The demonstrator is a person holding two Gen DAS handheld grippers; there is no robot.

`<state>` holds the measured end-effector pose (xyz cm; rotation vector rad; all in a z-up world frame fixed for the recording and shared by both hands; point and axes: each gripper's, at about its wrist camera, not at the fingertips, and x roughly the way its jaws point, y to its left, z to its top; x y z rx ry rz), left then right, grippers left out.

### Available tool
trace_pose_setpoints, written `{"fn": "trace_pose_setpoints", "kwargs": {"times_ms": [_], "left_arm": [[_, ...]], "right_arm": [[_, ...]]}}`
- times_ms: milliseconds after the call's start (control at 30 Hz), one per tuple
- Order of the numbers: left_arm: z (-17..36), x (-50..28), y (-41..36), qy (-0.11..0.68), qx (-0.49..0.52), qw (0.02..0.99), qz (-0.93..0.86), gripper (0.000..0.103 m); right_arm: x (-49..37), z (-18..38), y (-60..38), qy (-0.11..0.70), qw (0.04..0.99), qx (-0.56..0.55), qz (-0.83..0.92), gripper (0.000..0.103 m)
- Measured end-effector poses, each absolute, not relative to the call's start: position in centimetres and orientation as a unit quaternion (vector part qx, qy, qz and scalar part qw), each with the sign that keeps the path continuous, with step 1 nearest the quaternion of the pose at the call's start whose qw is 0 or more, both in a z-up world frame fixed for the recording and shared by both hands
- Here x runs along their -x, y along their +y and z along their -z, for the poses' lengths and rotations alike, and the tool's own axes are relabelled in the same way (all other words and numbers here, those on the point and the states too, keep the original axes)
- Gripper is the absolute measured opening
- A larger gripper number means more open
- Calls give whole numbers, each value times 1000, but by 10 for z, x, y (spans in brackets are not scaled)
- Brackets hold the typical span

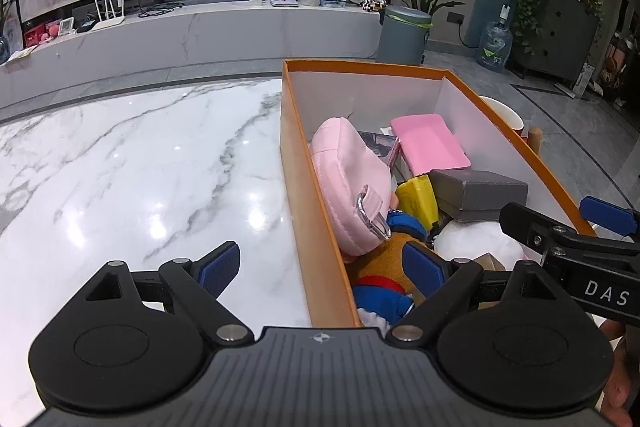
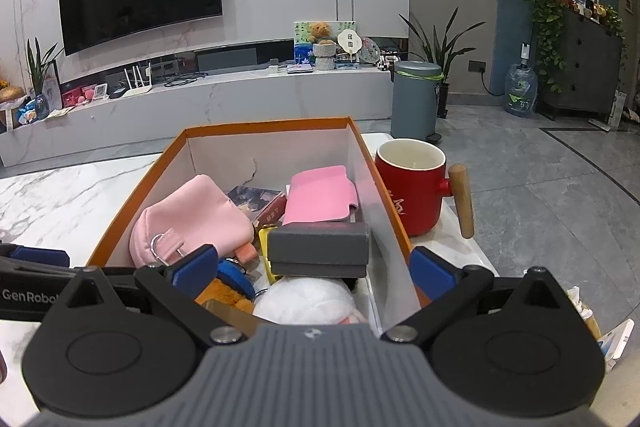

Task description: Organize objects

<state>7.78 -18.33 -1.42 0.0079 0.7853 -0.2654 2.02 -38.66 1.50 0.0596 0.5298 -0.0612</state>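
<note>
i see both my left tongs point(image 1: 324, 267) and right tongs point(image 2: 316, 269) gaping empty over the orange cardboard box point(image 2: 140, 183); red ceramic mug point(image 2: 416, 195) at its three o'clock.

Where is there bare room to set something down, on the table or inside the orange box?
The white marble tabletop left of the orange cardboard box lies bare. Inside, only the far end is free, between the back wall and the flat pink case. The near end is crowded: pink fabric pouch, grey rectangular case, white plush. The red mug stands against the box's right side.
</note>
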Motion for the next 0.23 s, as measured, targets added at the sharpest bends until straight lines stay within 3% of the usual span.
{"fn": "trace_pose_setpoints", "kwargs": {"times_ms": [233], "left_arm": [[13,-76,-186,374,-10,918,131,103]], "right_arm": [[-20,-14,-389,258,965,-33,27,102]]}}
